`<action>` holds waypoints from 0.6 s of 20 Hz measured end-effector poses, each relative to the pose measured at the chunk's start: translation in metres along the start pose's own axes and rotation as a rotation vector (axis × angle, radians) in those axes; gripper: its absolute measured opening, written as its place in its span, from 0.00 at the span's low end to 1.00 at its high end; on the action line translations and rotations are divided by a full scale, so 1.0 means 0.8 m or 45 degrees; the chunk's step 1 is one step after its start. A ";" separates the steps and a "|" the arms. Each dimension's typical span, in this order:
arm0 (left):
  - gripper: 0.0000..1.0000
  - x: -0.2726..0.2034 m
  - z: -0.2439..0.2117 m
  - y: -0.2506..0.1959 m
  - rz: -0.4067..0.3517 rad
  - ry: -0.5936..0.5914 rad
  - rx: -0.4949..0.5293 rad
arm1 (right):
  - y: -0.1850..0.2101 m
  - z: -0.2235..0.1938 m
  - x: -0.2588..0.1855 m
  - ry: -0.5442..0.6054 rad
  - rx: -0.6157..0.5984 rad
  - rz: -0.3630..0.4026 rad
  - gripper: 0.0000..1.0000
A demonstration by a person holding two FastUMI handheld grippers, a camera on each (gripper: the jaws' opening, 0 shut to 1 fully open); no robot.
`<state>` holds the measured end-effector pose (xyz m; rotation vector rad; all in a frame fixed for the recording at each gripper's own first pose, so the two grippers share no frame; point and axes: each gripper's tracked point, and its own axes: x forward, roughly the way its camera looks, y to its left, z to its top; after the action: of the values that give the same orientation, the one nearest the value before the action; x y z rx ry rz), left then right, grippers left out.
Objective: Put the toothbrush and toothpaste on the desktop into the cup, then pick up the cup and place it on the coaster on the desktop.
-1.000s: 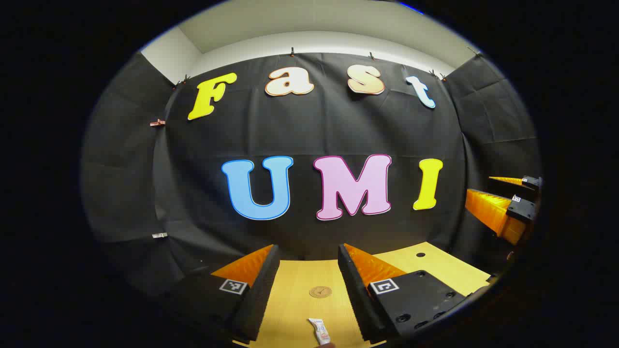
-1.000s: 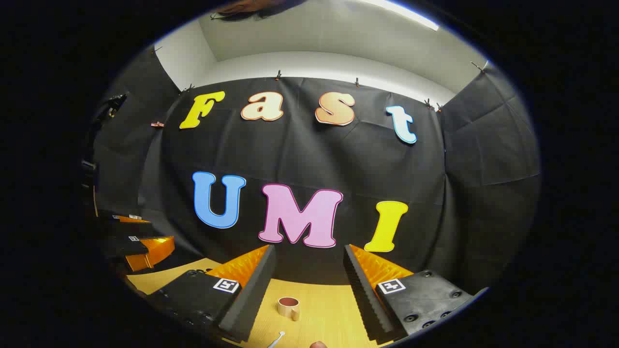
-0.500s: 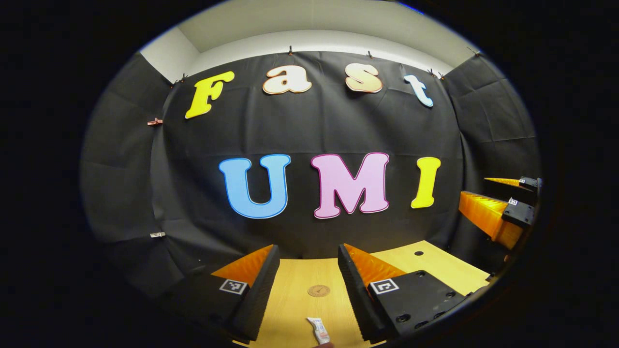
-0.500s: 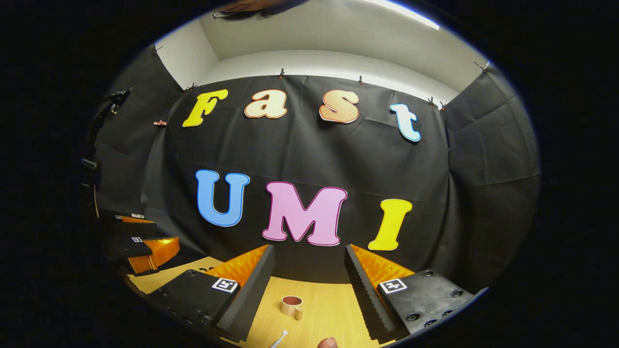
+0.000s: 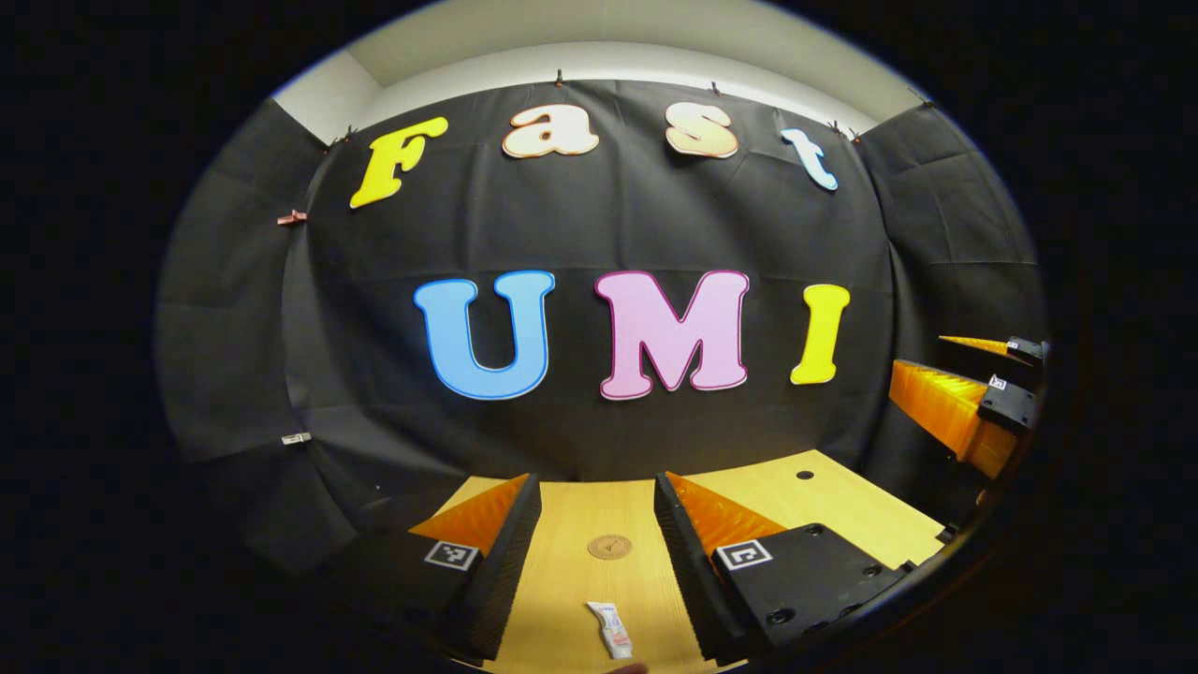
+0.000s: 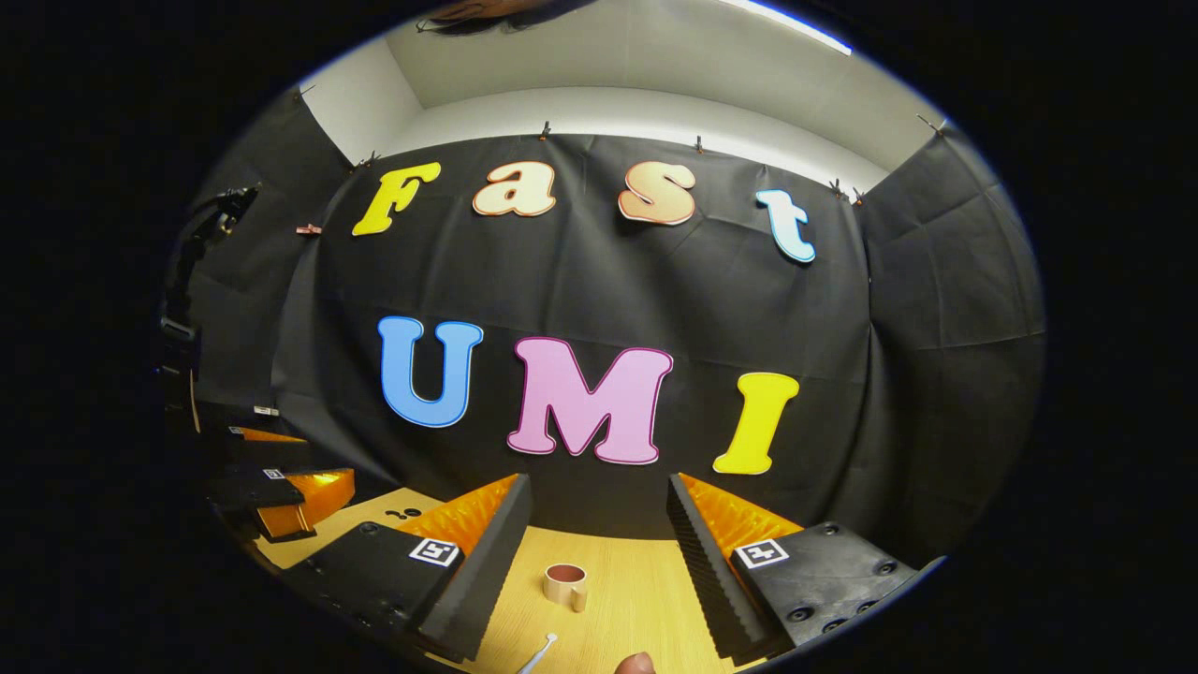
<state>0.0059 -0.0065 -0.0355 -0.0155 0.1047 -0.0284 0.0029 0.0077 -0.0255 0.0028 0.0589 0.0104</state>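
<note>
In the left gripper view a small white toothpaste tube (image 5: 610, 629) lies on the wooden desktop (image 5: 562, 580) below my open left gripper (image 5: 595, 501). A round brown coaster (image 5: 609, 547) sits farther back between its fingers. In the right gripper view a tan cup (image 6: 565, 585) with a dark inside stands upright on the desk (image 6: 627, 590) below my open right gripper (image 6: 599, 501). The white toothbrush (image 6: 536, 653) shows its near end at the bottom edge. Each gripper holds nothing. The right gripper (image 5: 973, 402) appears at the far right of the left gripper view, the left gripper (image 6: 281, 487) at the far left of the right gripper view.
Black cloth walls the desk at the back and both sides. A small round hole (image 5: 804, 475) marks the desktop at the back right in the left gripper view. A fingertip (image 6: 637, 664) pokes in at the bottom edge of the right gripper view.
Both views have tipped slightly downward, so more of the desk shows and the toothpaste, coaster and cup sit a little higher in frame. Both grippers stay open.
</note>
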 end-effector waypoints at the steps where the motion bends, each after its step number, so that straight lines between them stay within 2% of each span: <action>1: 0.77 0.002 -0.011 -0.003 -0.008 0.028 -0.008 | 0.000 -0.007 0.001 0.015 0.002 0.000 0.90; 5: 0.77 0.014 -0.077 -0.020 -0.049 0.209 -0.026 | -0.002 -0.041 0.005 0.099 0.015 0.001 0.90; 12: 0.78 0.053 -0.234 -0.049 -0.082 0.645 -0.098 | -0.010 -0.115 0.016 0.273 0.033 0.015 0.90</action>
<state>0.0276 -0.0493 -0.2256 -0.0890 0.6116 -0.0925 0.0100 0.0000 -0.1181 0.0278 0.2736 0.0214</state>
